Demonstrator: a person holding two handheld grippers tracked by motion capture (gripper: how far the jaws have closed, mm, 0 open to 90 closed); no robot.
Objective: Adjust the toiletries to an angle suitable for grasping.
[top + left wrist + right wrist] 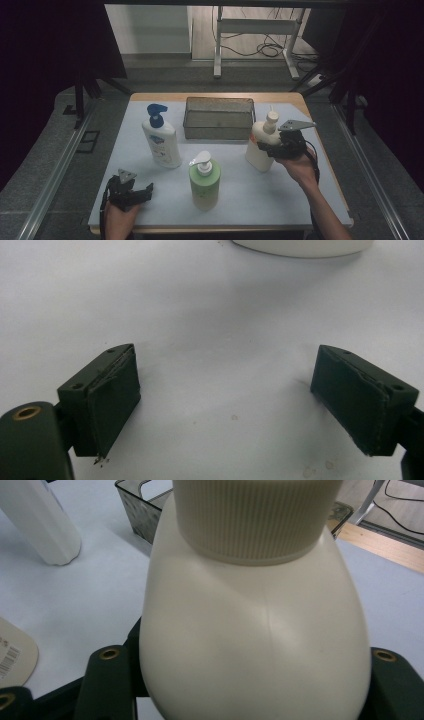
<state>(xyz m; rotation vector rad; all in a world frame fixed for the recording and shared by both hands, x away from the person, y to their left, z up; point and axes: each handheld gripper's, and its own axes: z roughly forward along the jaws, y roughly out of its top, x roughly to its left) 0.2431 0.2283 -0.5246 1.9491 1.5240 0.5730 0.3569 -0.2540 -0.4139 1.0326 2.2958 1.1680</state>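
Note:
A cream pump bottle (259,150) stands upright on the right of the white mat (250,200). My right gripper (267,148) reaches it from the right, and its jaws sit against both sides of the cream bottle's body (250,630) below the ribbed collar. At the mat's front left my left gripper (139,193) lies low over the mat. Its jaws stand wide apart, left gripper (225,405) with only bare mat between them.
A white bottle with a blue pump (161,140) stands left of centre and a green bottle with a white pump (205,182) stands front centre. A grey mesh basket (218,100) sits at the back. The table's wooden edge (305,107) runs close behind the right hand.

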